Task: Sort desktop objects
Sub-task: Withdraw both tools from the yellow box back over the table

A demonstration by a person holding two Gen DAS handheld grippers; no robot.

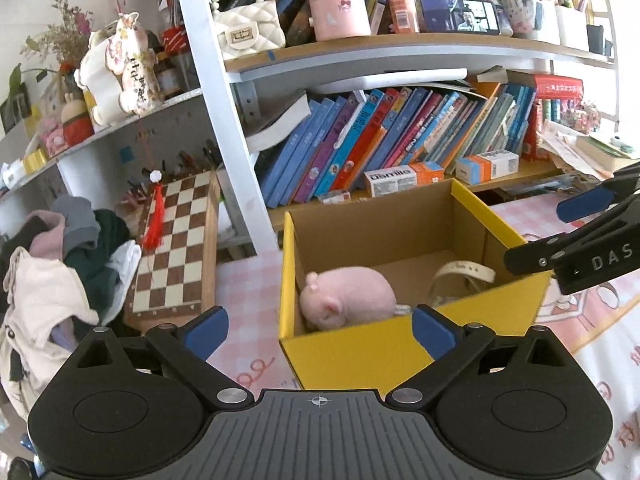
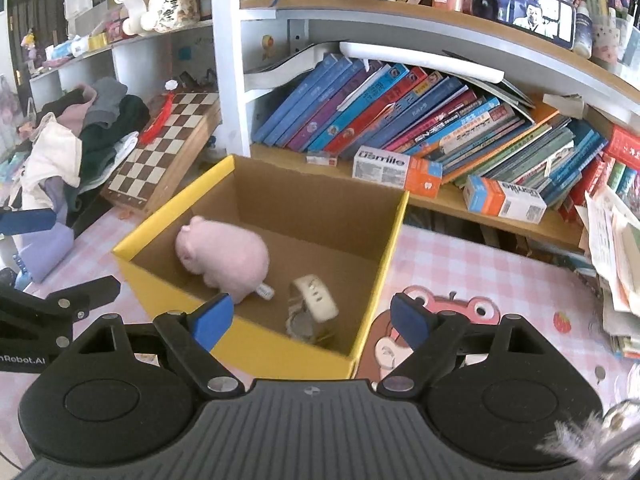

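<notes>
Two items lie inside the open yellow cardboard box (image 2: 256, 344): a pink plush pig (image 2: 224, 258) and a cream-coloured watch (image 2: 316, 304). The box has yellow outer walls and a plain brown interior, with no lid or flaps closing its top. It stands on a desk covered by a pink checked tablecloth (image 2: 480, 280) printed with cartoon figures.

The plush pig is soft, rounded and pale pink, with small ears and a white tag at its rear. It lies on the box floor at the left side, close to the left wall. The watch lies to the right of the pig, near but not touching it, with its cream strap arched upward over a round metallic case. In the left wrist view the pig (image 1: 346, 296) sits behind the near wall of the box (image 1: 352, 356), and the strap of the watch (image 1: 464, 270) shows at the right.

The left gripper (image 1: 320, 326) hovers in front of the box, fingers spread apart, nothing held. The right gripper (image 2: 312, 316) hovers above the near right corner of the box, fingers likewise spread apart and empty.

Far side: a shelf of leaning books (image 2: 400, 108). Far left: a chessboard (image 2: 168, 140) and a pile of clothes (image 2: 76, 136).
</notes>
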